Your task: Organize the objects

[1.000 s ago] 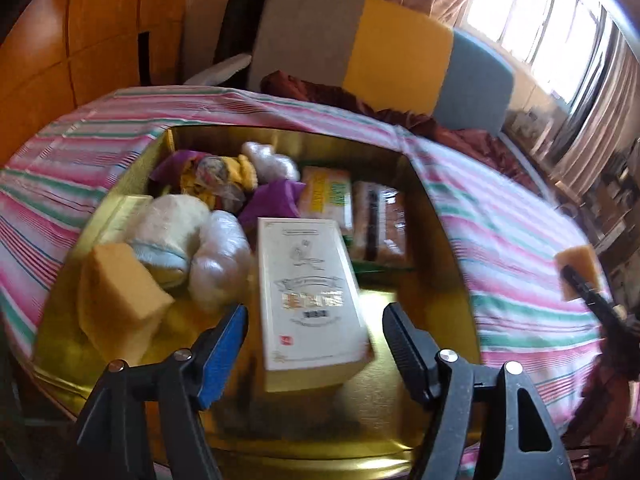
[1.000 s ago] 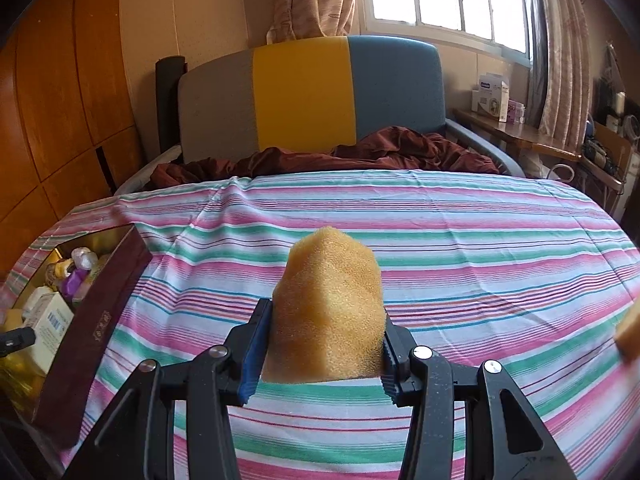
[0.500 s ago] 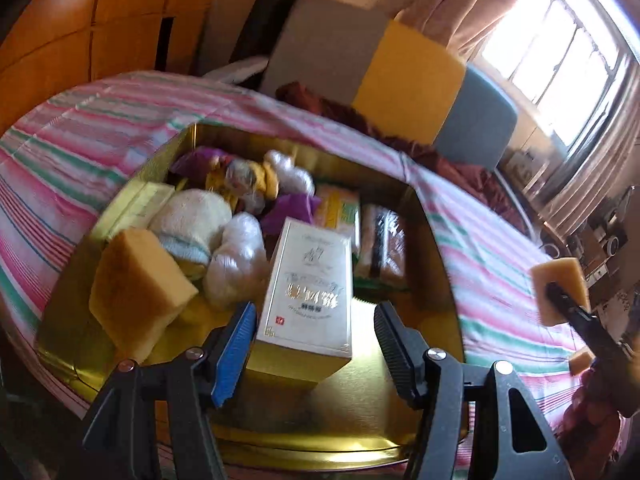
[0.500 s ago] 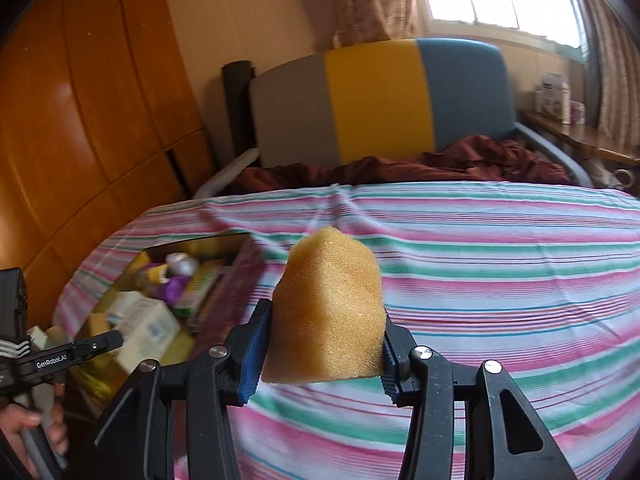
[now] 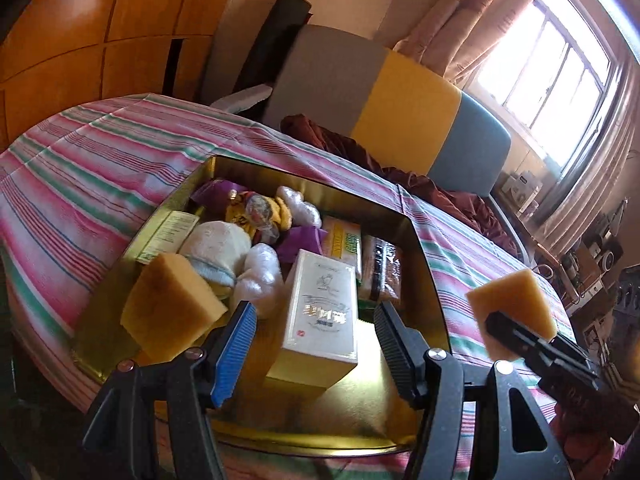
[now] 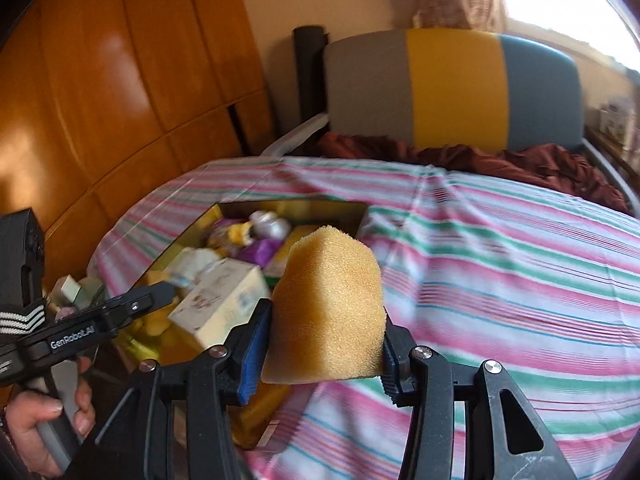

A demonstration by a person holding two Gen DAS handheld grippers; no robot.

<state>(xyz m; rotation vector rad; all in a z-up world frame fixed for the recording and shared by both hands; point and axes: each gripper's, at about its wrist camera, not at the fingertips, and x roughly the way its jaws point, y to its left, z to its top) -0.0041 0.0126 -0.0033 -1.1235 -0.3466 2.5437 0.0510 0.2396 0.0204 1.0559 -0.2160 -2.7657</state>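
My right gripper (image 6: 324,360), clamping a sponge (image 6: 328,308), has swung toward the tin (image 5: 432,280) at nine o'clock on the striped cloth (image 6: 500,260); my left gripper (image 5: 316,344), marked "GenRobot.AI", gapes empty, having narrowed slightly.

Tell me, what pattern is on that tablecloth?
Stripes of pink, green and white on the tablecloth, best seen in the right wrist view.

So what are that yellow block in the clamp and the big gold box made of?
The yellow block looks like soft foam sponge: matte and finely pitted, pinched in at the sides by the right gripper. The gold box looks like shiny metal, or perhaps foil-lined card: its inner walls mirror the light and the contents.
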